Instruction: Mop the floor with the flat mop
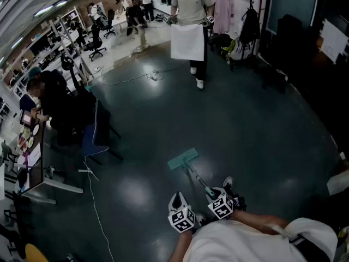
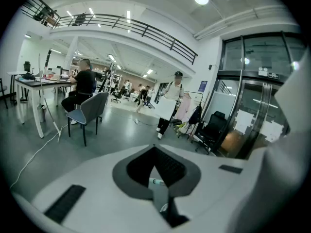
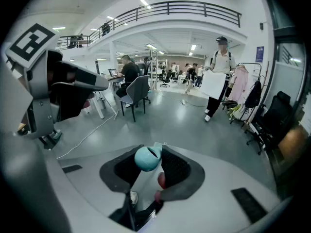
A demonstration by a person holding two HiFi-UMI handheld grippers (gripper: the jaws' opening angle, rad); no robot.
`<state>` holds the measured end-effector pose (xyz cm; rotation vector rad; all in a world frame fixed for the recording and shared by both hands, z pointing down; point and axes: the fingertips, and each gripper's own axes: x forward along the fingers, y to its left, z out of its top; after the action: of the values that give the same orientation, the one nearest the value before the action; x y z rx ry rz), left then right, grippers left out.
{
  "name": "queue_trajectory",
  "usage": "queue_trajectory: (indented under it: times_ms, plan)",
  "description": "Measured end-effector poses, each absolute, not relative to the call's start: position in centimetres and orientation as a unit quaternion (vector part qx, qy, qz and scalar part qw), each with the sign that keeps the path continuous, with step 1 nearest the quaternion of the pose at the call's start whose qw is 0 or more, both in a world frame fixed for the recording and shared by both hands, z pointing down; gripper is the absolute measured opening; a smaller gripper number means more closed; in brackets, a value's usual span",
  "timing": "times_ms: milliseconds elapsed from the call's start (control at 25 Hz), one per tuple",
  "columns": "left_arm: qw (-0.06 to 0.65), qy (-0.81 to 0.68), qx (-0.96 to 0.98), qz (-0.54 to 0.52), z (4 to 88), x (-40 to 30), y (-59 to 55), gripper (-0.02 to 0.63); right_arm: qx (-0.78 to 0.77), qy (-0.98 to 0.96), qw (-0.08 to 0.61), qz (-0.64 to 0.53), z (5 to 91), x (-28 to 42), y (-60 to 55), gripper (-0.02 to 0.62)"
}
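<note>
The flat mop has a teal head [image 1: 182, 159] lying on the dark floor ahead of me. Its thin handle [image 1: 197, 178] slants back to my grippers. My right gripper [image 1: 221, 206] is shut on the handle near its top; the teal end cap [image 3: 147, 158] sits between the black pads [image 3: 176, 166]. My left gripper [image 1: 181, 217] is just left of it and lower. In the left gripper view its jaws [image 2: 156, 166] are closed to a narrow slot with a teal-and-white piece of the handle [image 2: 155, 181] in it.
A person holding a white sheet [image 1: 188, 41] stands ahead. A blue chair [image 1: 95, 131] and desks [image 1: 38, 162] with a seated person are at left. A white cable [image 1: 97, 209] trails across the floor. Black chairs [image 1: 275, 64] and a clothes rack [image 1: 223, 7] stand at right.
</note>
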<state>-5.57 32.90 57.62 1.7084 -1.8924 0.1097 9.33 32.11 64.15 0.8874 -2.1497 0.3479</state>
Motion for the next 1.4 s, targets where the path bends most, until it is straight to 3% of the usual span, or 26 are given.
queue_trajectory:
  times_ms: [880, 1400]
  plan:
    - [0.305, -0.725, 0.618, 0.016, 57.9, -7.3, 28.5, 0.006, 0.345, -0.849, 0.383, 0.117, 64.2, 8.3, 29.5, 0.117]
    - [0.304, -0.740, 0.600, 0.016, 55.6, -8.3, 24.0, 0.006, 0.370, -0.844, 0.376, 0.103, 68.4, -0.6, 12.1, 0.115]
